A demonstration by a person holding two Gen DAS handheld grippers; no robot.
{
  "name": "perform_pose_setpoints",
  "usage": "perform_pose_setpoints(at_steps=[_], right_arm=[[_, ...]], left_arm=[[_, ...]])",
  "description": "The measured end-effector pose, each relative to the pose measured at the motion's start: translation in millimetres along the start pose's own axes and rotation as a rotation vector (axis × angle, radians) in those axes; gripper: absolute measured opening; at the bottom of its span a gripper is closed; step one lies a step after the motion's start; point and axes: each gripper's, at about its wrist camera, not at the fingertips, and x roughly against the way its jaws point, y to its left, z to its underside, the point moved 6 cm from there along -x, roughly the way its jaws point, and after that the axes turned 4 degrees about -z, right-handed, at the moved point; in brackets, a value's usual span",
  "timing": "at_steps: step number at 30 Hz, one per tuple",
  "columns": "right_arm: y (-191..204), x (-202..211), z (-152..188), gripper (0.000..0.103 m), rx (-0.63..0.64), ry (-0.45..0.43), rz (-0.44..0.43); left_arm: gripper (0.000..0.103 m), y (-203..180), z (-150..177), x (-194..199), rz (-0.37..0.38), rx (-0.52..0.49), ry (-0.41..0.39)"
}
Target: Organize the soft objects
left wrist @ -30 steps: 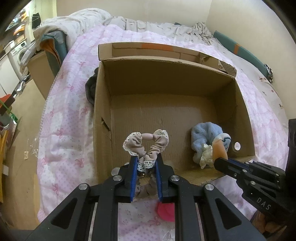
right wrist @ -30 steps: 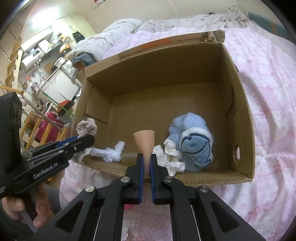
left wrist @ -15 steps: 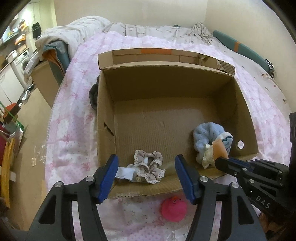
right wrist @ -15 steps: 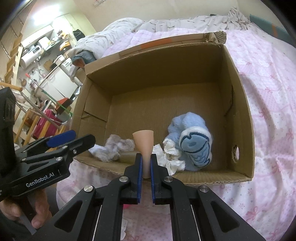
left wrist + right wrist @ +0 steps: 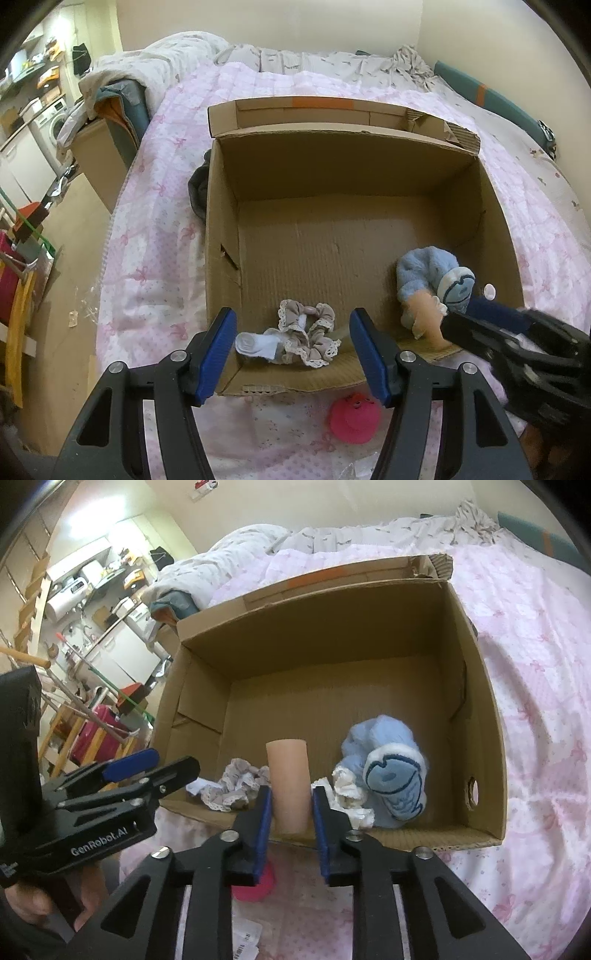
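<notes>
An open cardboard box (image 5: 221, 206) (image 5: 476, 686) lies on the bed. In it lie a beige lace scrunchie (image 5: 306, 336) (image 5: 236, 784), a white rolled sock (image 5: 255, 345) and a blue plush slipper (image 5: 432, 273) (image 5: 388, 771). My left gripper (image 5: 293, 350) is open and empty above the box's near edge, its jaws either side of the scrunchie. My right gripper (image 5: 291, 805) has its jaws parted around a peach soft tube (image 5: 288, 786) (image 5: 428, 317), which stands between the pads at the box's near wall.
A pink round toy (image 5: 354, 413) (image 5: 255, 882) lies on the pink bedspread (image 5: 147, 258) in front of the box. A dark cloth (image 5: 197, 192) sits against the box's left outer wall. The bed edge and floor clutter are at left.
My left gripper opened and dropped the scrunchie into the box, then drew back. My right gripper's jaws, shut on the peach tube before, have now parted.
</notes>
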Motion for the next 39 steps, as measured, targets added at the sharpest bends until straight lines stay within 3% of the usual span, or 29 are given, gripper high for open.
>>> perform_pose_setpoints(at_steps=[1, 2, 3, 22, 28, 39], right_arm=[[-1, 2, -1, 0.066, -0.010, -0.011, 0.001], [-3, 5, -3, 0.086, -0.024, -0.034, 0.001], [-5, 8, -4, 0.088, -0.032, -0.052, -0.001], [-6, 13, -3, 0.088, -0.056, -0.048, 0.002], [-2, 25, 5, 0.088, -0.052, -0.042, -0.002], [7, 55, 30, 0.088, -0.044, -0.048, 0.010]], left_arm=[[0.061, 0, 0, 0, -0.001, -0.003, -0.003], [0.061, -1, 0, 1, -0.002, -0.005, -0.005], [0.061, -1, 0, 1, -0.003, -0.007, -0.007], [0.061, 12, 6, 19, 0.008, 0.039, -0.004], [0.061, 20, 15, 33, -0.009, 0.015, 0.004], [0.061, 50, 47, 56, -0.040, 0.107, 0.043]])
